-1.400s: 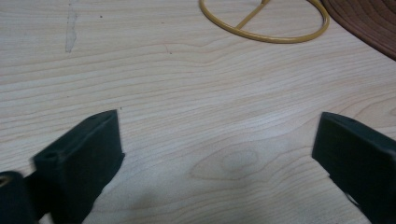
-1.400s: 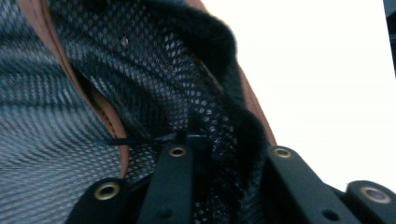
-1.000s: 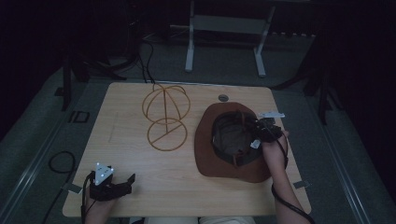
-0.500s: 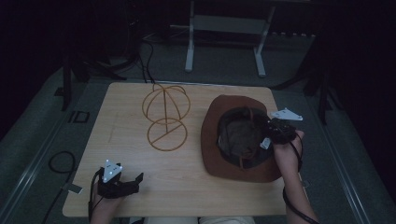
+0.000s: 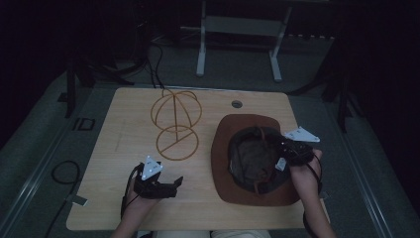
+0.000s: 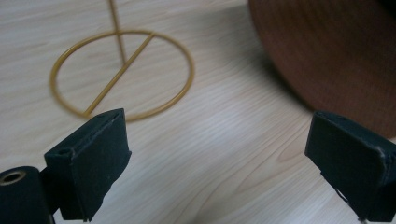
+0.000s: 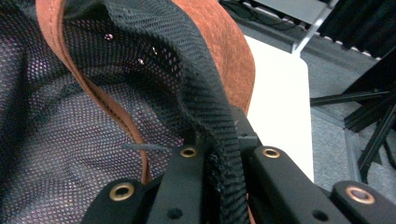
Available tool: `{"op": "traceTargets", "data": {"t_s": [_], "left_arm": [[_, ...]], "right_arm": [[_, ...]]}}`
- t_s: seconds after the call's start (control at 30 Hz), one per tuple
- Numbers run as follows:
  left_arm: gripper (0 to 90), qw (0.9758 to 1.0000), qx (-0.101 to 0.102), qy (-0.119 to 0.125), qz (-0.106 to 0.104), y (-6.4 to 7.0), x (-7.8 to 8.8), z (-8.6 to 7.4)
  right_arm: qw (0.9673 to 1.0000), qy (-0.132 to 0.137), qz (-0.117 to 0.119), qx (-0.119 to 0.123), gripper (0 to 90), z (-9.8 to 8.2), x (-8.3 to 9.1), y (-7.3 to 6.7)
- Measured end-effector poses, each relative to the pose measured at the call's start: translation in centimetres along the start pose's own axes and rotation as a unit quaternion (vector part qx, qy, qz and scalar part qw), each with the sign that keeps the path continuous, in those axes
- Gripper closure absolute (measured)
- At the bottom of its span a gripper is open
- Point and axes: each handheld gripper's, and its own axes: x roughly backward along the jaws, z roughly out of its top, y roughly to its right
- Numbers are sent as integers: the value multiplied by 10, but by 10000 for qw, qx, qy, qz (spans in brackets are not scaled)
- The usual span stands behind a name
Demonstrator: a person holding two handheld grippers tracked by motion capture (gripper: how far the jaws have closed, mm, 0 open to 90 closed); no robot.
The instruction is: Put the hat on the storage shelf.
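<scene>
A brown wide-brimmed hat (image 5: pixel 225 148) lies upside down on the right half of the wooden table (image 5: pixel 119 124), its mesh-lined crown (image 5: pixel 252 158) facing up. My right gripper (image 5: pixel 285 154) is shut on the hat's black inner band (image 7: pixel 210 107) at the crown's right edge. A gold wire hat stand (image 5: pixel 176 119) stands left of the hat, and its ring base (image 6: pixel 122 74) shows in the left gripper view. My left gripper (image 5: pixel 174 186) rests open near the table's front edge, jaws wide apart with bare wood between them and the hat's brim (image 6: pixel 327 51) ahead to the right.
A round cable hole (image 5: pixel 236 104) sits near the table's back edge. A metal frame with two legs (image 5: pixel 237 29) stands on the floor behind the table. A dark cable (image 5: pixel 64 171) loops on the floor at the left.
My right gripper has moved the hat to the right across the table, then slightly back toward me. My left gripper has shifted a little to the right along the front edge.
</scene>
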Motion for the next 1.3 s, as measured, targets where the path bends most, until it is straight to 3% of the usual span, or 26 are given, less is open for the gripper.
{"op": "traceTargets", "data": {"t_s": [0.2, 0.47, 0.57, 0.63, 0.83, 0.9, 1.0, 1.03, 1.07, 1.17, 1.3], "left_arm": [[65, 9994, -237, 41, -246, 20, -10, 31], [65, 9981, -393, 107, -470, 39, -21, 61], [65, 9971, -469, 140, -584, 48, -27, 80], [65, 9970, -490, 132, -592, 50, -29, 84], [66, 9946, -827, 105, -617, 68, -48, 114], [65, 9946, -827, 105, -617, 68, -48, 114], [67, 9938, -901, 77, -647, 77, -61, 132], [69, 9938, -901, 77, -647, 77, -61, 132], [69, 9927, -1056, 38, -588, 82, -68, 137], [96, 9927, -1099, -115, -476, 88, -80, 144], [149, 9925, -1136, -438, -52, 90, -96, 148]], "right_arm": [[10000, -4, 51, 40, 861, -3, 3, -4], [9999, 32, 80, 103, 861, -2, 7, -7], [9999, 36, 97, 89, 861, -3, 8, -8], [9999, 48, 112, 109, 860, -3, 8, -8], [9997, 50, 162, 156, 860, -2, 10, -12], [9997, 49, 159, 176, 860, -2, 11, -12], [9996, 26, 197, 215, 860, -1, 12, -14], [9995, 18, 219, 221, 860, -1, 12, -14], [9994, 36, 245, 227, 860, -1, 13, -15], [9992, 25, 292, 279, 860, 1, 15, -18], [9989, 66, 361, 293, 860, 2, 18, -22]]}}
